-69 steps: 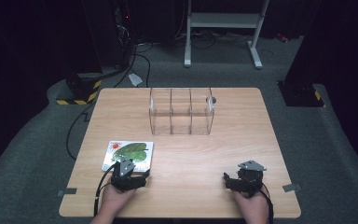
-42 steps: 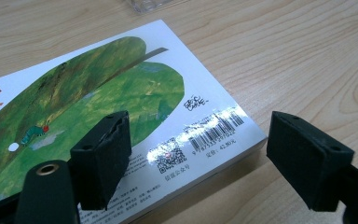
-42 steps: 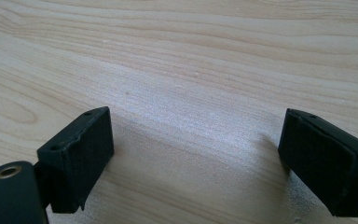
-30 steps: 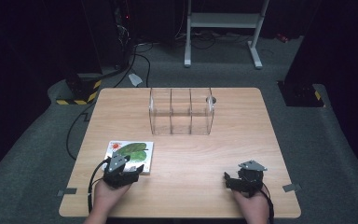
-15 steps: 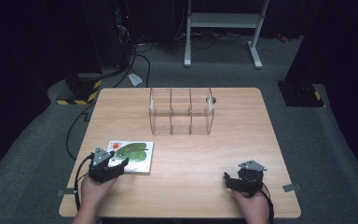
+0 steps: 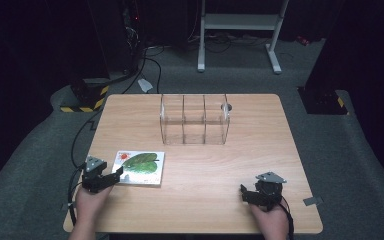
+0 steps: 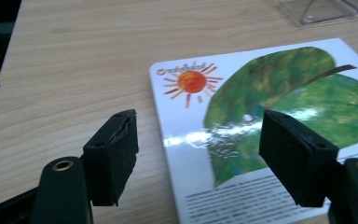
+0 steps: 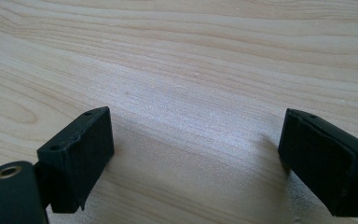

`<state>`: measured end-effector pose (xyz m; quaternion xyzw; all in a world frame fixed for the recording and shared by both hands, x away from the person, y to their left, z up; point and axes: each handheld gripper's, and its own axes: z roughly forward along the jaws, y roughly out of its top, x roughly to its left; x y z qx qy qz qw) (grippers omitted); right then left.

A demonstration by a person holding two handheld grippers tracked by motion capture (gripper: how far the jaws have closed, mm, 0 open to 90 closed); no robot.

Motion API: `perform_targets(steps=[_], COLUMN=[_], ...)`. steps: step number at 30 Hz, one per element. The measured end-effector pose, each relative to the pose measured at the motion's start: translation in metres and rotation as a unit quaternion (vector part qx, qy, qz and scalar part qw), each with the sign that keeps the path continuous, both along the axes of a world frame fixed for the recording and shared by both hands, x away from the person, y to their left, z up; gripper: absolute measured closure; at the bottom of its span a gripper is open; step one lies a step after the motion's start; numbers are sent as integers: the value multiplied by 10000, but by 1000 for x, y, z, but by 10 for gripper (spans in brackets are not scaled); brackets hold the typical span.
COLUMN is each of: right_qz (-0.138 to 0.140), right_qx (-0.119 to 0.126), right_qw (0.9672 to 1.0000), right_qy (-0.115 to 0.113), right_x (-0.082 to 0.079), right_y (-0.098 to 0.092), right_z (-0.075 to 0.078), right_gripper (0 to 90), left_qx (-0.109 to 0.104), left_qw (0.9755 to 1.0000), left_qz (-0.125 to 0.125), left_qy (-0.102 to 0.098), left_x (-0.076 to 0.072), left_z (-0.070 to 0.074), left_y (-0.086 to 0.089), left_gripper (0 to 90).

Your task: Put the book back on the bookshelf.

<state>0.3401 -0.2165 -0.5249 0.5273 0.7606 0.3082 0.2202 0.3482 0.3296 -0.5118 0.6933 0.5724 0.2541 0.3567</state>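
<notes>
The left gripper [image 6: 111,176] has slid out toward nine o'clock to the left edge of the picture book [image 6: 141,167], which lies flat on the bench [image 6: 260,150]. Its jaws, just widened, straddle that edge, released. The right gripper [image 6: 247,194] rests released, likely waiting.
</notes>
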Motion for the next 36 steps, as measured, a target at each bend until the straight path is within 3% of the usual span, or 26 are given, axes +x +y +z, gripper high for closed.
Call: perform_targets(steps=[7,13,21,36], right_qz=[-3,-7,-8,-8], right_qx=[0,-1,0,0], right_qw=[10000,10000,10000,10000], right_qy=[0,2,1,2], right_x=[0,0,0,0], right_y=[0,0,0,0], right_z=[0,0,0,0], right_gripper=[98,98,98,98], left_qx=[-21,-192,-305,-237], left_qw=[9998,9994,9988,9977], left_qz=[-88,-118,-275,-566], left_qy=[162,260,281,284], left_x=[6,10,11,8], left_z=[-6,-10,-11,-11], left_y=[-2,-4,-7,-24], left_gripper=[282,285,301,309])
